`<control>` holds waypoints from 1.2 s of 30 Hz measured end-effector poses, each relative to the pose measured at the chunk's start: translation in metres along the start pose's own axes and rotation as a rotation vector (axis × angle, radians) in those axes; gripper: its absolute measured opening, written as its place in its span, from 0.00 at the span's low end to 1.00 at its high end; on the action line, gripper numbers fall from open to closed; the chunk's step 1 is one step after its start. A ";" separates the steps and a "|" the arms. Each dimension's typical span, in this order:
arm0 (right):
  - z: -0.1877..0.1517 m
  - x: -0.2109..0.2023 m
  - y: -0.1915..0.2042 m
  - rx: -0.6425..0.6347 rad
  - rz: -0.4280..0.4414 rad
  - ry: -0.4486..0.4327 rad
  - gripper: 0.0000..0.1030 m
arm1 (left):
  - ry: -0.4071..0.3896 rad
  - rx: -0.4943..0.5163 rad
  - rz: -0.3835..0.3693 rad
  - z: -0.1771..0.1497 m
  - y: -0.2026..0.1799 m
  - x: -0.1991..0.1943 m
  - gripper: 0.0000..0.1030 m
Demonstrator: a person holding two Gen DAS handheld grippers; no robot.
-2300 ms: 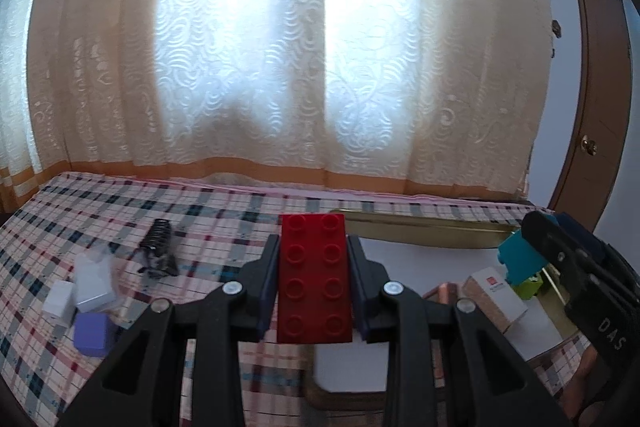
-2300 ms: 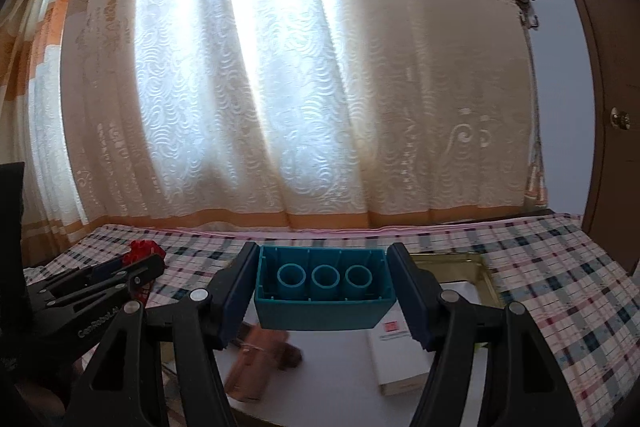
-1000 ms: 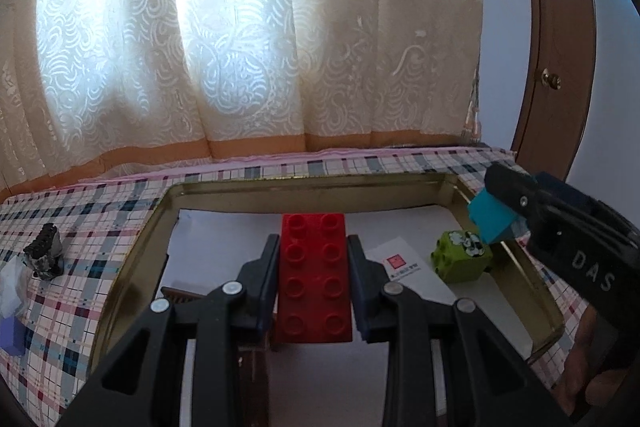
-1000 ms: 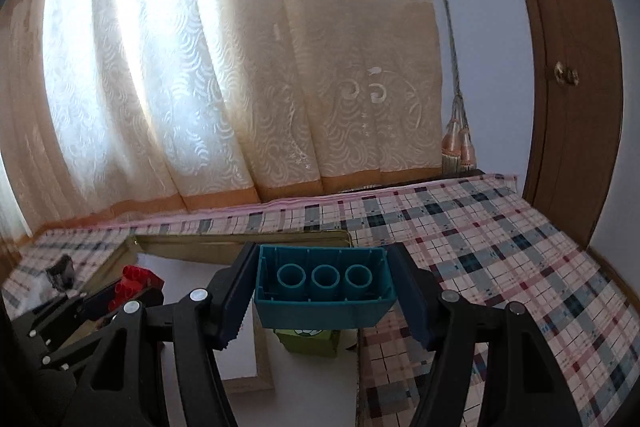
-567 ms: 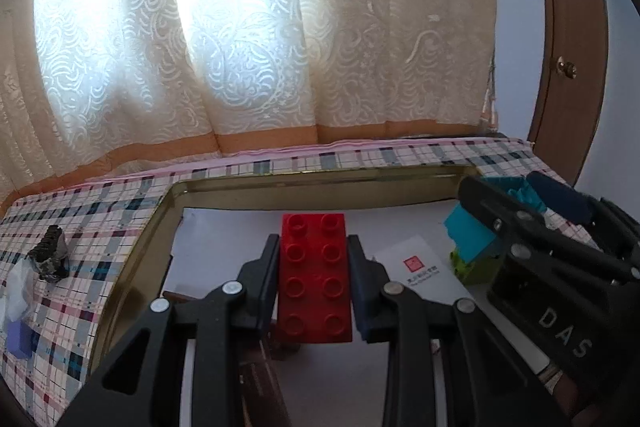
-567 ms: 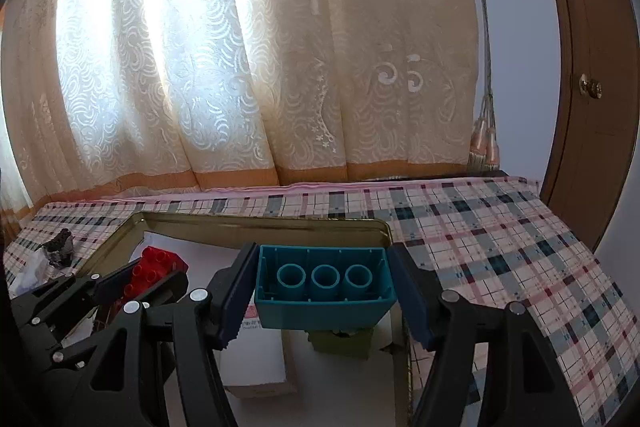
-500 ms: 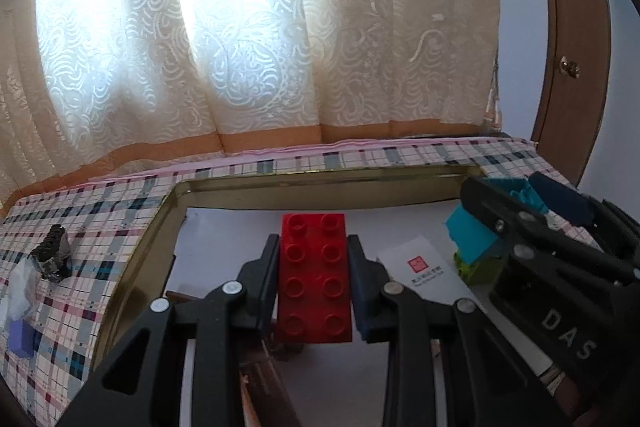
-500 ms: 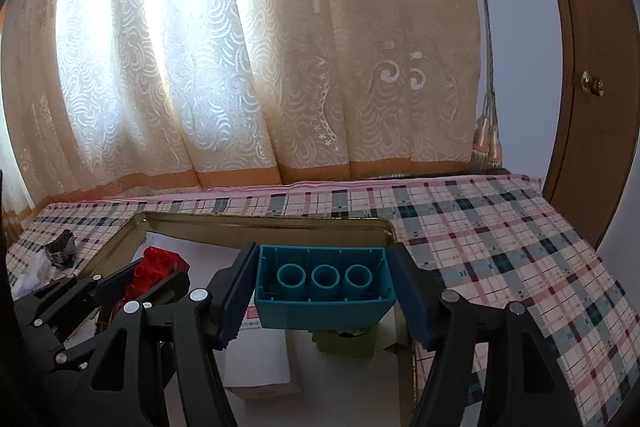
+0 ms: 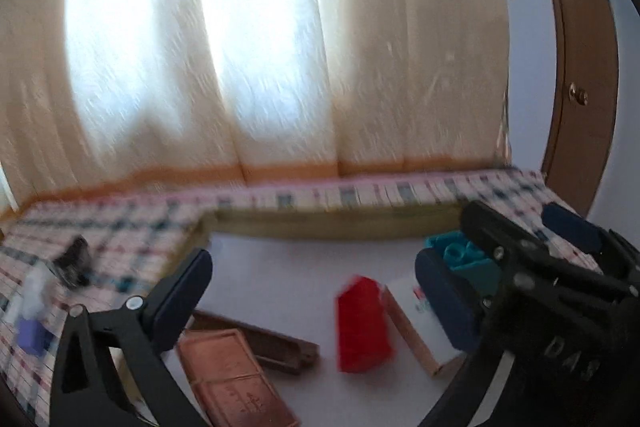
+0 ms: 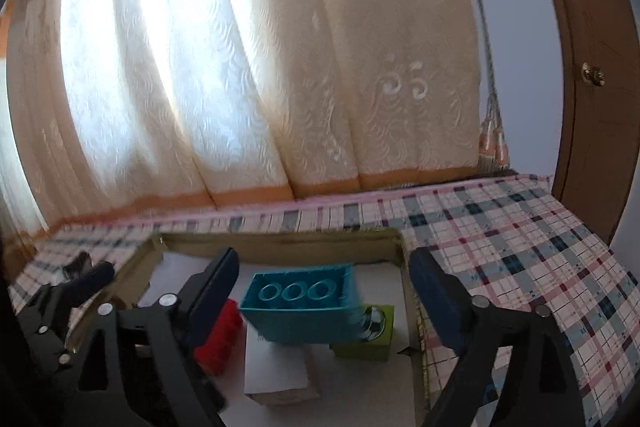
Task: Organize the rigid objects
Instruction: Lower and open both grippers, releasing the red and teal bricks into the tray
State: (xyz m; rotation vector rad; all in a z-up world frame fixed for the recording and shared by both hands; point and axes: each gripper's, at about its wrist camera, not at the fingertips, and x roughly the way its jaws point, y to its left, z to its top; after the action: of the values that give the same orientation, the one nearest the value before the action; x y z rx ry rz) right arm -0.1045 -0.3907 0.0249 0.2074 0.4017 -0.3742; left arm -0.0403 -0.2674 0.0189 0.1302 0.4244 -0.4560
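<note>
1. Near edge of the gold tray (image 9: 320, 223): copper-brown tin (image 9: 236, 375) lies by the left claw (image 9: 320, 291), white tray floor bare twd the far wall.
2. Left claw's jaws opening, spread wide, nothing gripped; red brick (image 9: 362, 323) sits loose on the tray floor betw. them, blurred.
3. Right claw (image 10: 324, 287) also opening; teal brick (image 10: 298, 303) betw. the pads, touching neither, over a white box (image 10: 276, 367) & green block (image 10: 370, 331) by the tray's right wall.
4. "DAS" reads on the right claw's body.
5. Plaid bench (image 10: 520, 247) beyond.
</note>
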 end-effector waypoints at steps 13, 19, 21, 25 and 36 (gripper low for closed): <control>-0.001 -0.009 -0.022 0.120 0.010 -0.046 0.87 | 0.015 -0.059 0.019 -0.003 0.024 -0.003 1.00; -0.004 -0.017 -0.027 0.140 -0.009 -0.089 0.87 | -0.019 -0.064 0.053 -0.004 0.034 -0.013 1.00; -0.005 -0.021 -0.028 0.141 -0.028 -0.121 0.87 | -0.057 -0.057 0.094 -0.004 0.037 -0.019 1.00; -0.008 -0.035 -0.029 0.146 -0.087 -0.233 0.87 | -0.098 -0.068 0.135 -0.006 0.047 -0.026 1.00; -0.011 -0.061 -0.024 0.164 -0.173 -0.346 0.87 | -0.119 -0.020 0.206 -0.020 0.074 -0.040 1.00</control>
State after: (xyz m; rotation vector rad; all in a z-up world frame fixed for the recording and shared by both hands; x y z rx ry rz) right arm -0.1703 -0.3905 0.0372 0.2631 0.0472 -0.6037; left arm -0.0471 -0.1815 0.0195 0.1253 0.2945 -0.2556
